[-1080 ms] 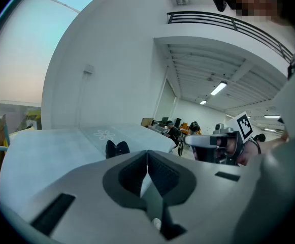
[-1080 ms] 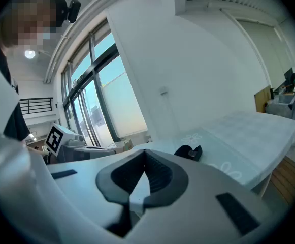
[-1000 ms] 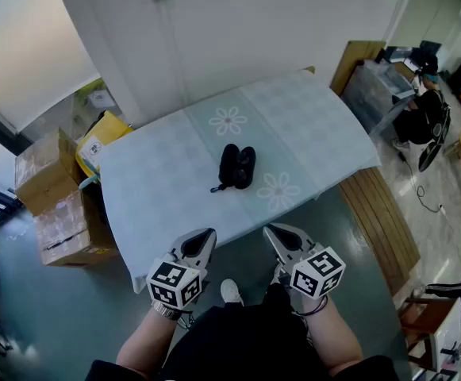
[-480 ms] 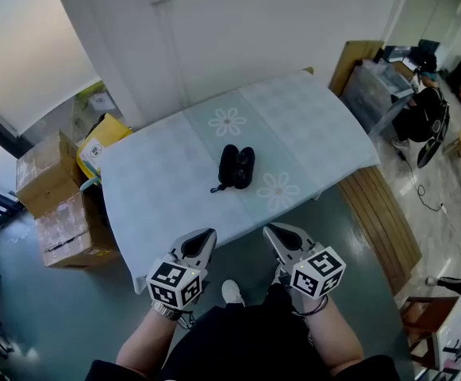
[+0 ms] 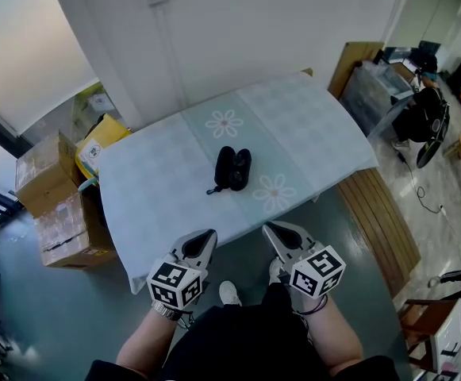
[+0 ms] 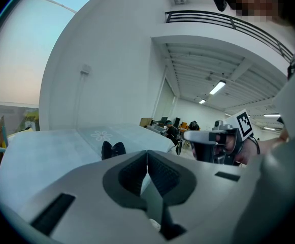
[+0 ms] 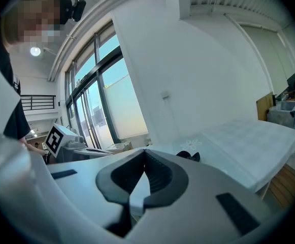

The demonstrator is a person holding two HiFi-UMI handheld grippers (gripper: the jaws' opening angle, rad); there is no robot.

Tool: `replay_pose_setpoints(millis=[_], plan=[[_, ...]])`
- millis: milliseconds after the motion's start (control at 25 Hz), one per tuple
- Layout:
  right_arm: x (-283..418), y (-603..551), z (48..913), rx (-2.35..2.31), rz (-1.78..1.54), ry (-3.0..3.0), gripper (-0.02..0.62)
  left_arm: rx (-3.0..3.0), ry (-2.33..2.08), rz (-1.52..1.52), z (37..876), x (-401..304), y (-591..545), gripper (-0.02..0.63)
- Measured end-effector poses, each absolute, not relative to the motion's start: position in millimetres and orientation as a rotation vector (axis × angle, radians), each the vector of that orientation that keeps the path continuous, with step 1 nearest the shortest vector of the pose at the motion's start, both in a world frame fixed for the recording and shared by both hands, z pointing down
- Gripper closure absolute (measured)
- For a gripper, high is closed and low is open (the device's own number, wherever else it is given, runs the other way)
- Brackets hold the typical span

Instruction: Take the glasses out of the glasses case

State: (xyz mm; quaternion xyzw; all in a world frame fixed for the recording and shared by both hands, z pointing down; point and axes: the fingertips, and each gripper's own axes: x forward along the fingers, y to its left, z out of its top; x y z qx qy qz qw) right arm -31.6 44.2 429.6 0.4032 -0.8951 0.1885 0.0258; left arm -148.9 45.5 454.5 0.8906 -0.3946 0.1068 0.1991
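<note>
A black glasses case [image 5: 232,167] lies near the middle of the table [image 5: 151,197], which is covered with a pale blue cloth with flower prints. It shows as two rounded halves side by side, with a short cord at its lower left. No glasses are visible. My left gripper [image 5: 205,236] and right gripper [image 5: 272,230] hang side by side short of the table's near edge, well away from the case. Both are shut with nothing between the jaws. In the left gripper view the case [image 6: 112,149] shows small beyond the shut jaws. The right gripper view also shows the case [image 7: 189,156].
Cardboard boxes [image 5: 51,205] and a yellow box [image 5: 103,137] stand on the floor left of the table. A wooden slatted platform [image 5: 381,221] lies to its right. A white wall runs behind the table. Desks and a seated person [image 5: 422,113] are at the far right.
The head view has shifted slightly, so table and case sit a little up and left in the picture. Both grippers stay in place and shut.
</note>
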Motion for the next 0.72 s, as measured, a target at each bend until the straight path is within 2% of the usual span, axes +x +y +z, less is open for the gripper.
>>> replay_pose_setpoints(millis=[720], plan=[[8, -5, 421, 1.130, 0.578, -2.823, 0.572, 2.410, -1.218, 0.291, 456, -113, 20, 0.577]])
